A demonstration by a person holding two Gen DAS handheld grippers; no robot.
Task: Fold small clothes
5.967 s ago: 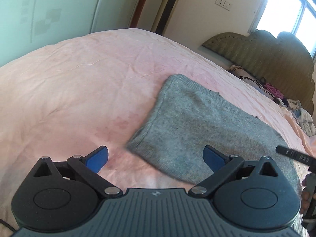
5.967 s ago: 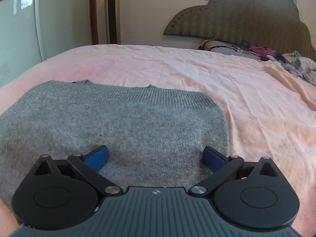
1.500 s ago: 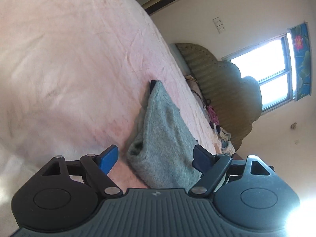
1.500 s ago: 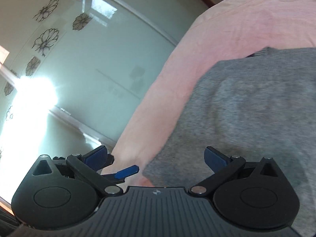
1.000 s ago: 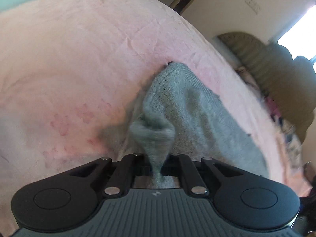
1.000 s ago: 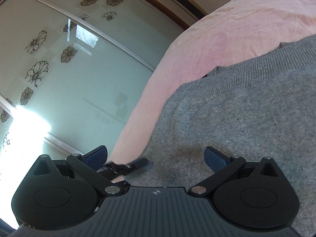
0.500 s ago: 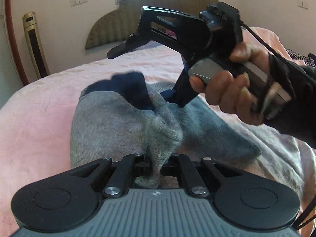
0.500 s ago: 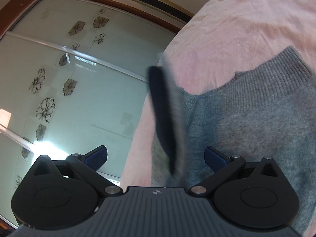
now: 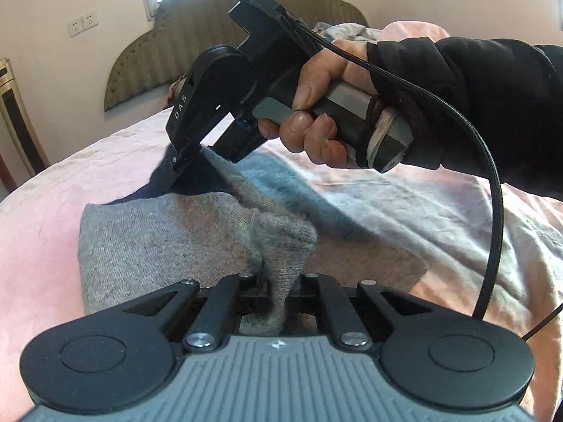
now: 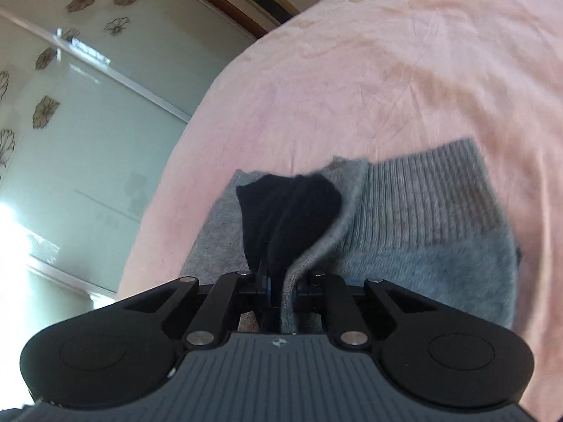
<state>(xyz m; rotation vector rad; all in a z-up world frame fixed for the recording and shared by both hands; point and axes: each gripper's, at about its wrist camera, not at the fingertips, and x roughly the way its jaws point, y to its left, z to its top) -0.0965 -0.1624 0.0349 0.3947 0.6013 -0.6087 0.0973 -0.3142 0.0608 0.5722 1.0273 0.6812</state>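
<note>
The grey knit sweater (image 9: pixel 147 246) lies on the pink bed sheet (image 10: pixel 387 70); left gripper (image 9: pixel 278 285) is clamped on a bunched corner, right gripper (image 10: pixel 281 281) is closing, its jaws pinching another edge

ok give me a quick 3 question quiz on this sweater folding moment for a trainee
1. True or false: the left gripper is shut on the grey sweater.
2. Which colour is the bed sheet? A) pink B) green C) white
3. What is between the right gripper's closing jaws?

Key
1. True.
2. A.
3. A bunched edge of the grey sweater, whose dark inner side shows; its pads press the fabric.
</note>
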